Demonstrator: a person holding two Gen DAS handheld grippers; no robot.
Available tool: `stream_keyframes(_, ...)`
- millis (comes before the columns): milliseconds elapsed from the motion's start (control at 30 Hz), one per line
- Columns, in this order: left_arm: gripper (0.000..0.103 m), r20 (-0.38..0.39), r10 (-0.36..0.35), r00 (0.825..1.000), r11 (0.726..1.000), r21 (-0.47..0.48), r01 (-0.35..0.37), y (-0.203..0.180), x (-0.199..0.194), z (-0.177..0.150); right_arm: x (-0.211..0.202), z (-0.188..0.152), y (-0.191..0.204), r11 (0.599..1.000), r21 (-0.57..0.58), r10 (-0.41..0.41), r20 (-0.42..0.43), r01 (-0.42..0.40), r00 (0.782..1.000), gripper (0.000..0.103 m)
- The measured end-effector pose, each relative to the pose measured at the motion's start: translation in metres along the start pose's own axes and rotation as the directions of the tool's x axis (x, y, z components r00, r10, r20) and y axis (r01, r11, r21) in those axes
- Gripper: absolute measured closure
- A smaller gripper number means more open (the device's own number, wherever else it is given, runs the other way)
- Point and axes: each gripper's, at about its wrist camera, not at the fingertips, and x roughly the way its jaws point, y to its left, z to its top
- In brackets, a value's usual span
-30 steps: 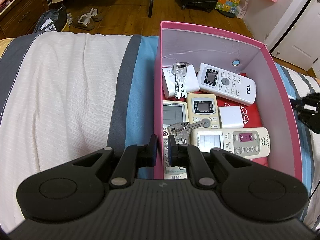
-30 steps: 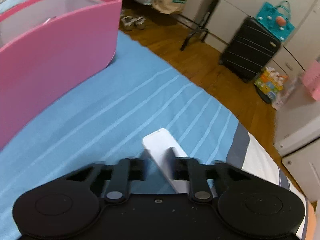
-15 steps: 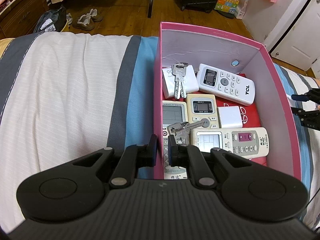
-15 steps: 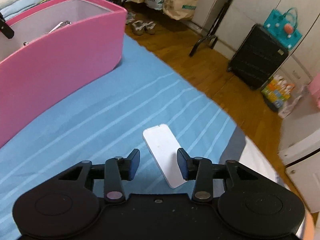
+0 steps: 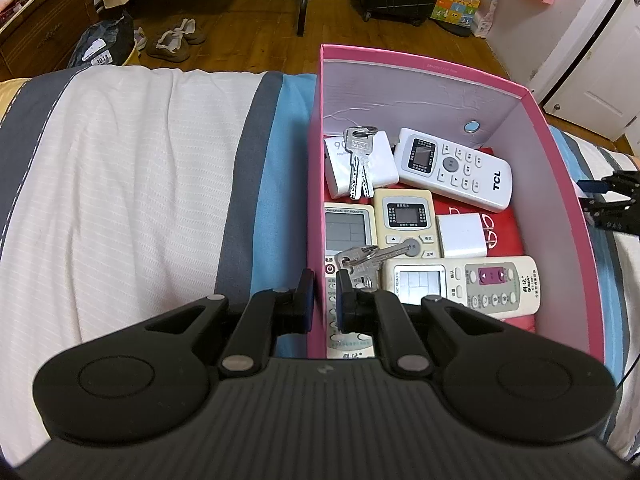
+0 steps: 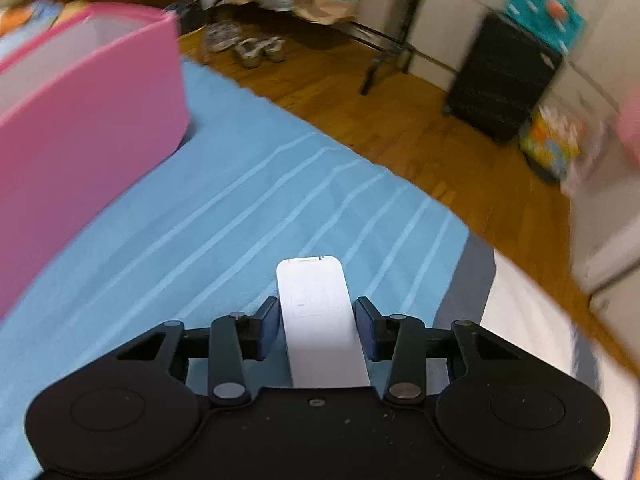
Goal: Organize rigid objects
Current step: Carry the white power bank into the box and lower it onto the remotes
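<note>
A pink box [image 5: 568,216] stands on the striped bed and holds several remotes, two key bunches [image 5: 358,160] and a white charger [image 5: 460,236]. My left gripper [image 5: 322,300] is shut on the box's near left wall. In the right wrist view a flat white remote [image 6: 320,320] lies on the blue bedspread between the fingers of my right gripper [image 6: 318,330]. The jaws are open with a small gap on each side of it. The pink box [image 6: 80,132] is at its left. My right gripper also shows at the right edge of the left wrist view [image 5: 612,204].
The bed edge [image 6: 460,216] runs close beyond the white remote, with wood floor below. A black suitcase [image 6: 504,80], shoes [image 6: 248,46] and paper bags stand on the floor. A wide cream stretch of bed [image 5: 120,184] lies left of the box.
My right gripper opened, let the tilted white remote drop flat on the bedspread, then swung so the remote lies straight between its open fingers. The left gripper stayed still.
</note>
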Motion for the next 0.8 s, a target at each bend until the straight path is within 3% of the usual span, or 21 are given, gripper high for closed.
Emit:
stream_keyframes(100,0.095,0.000,0.001,1.000,1.000,0.001,-0.001,0.000,-0.001,0.000,-0.006,-0.001,-0.020,0.958,0.247,0.138,0.046,-0.145,0.989,0.057)
stream_keyframes(167,0.095,0.001,0.002,1.000,1.000,0.001,-0.002,0.000,-0.001,0.000,-0.002,-0.004,-0.030,0.886,0.387,0.251,0.068,-0.257,0.966,0.057)
stream_keyframes(267,0.095,0.001,0.005,1.000,1.000,0.003,-0.005,-0.001,-0.001,0.000,0.010,-0.010,-0.031,0.786,0.501,0.365,0.097,-0.363,0.926,0.057)
stream_keyframes(400,0.095,0.001,0.008,1.000,1.000,0.003,-0.008,-0.002,-0.002,-0.001,0.032,-0.023,-0.018,0.653,0.599,0.504,0.115,-0.464,0.856,0.057)
stream_keyframes(567,0.095,0.001,0.007,1.000,1.000,0.003,-0.007,-0.002,-0.001,-0.001,0.032,-0.035,-0.002,0.543,0.645,0.556,0.203,-0.537,0.806,0.056)
stream_keyframes(667,0.095,0.001,0.007,1.000,1.000,0.003,-0.007,-0.002,-0.002,-0.001,0.020,-0.038,0.002,0.437,0.671,0.598,0.281,-0.599,0.751,0.056)
stream_keyframes(800,0.095,0.001,0.008,1.000,1.000,0.001,-0.008,-0.002,-0.002,-0.001,0.004,-0.031,0.013,0.329,0.663,0.644,0.363,-0.672,0.673,0.056)
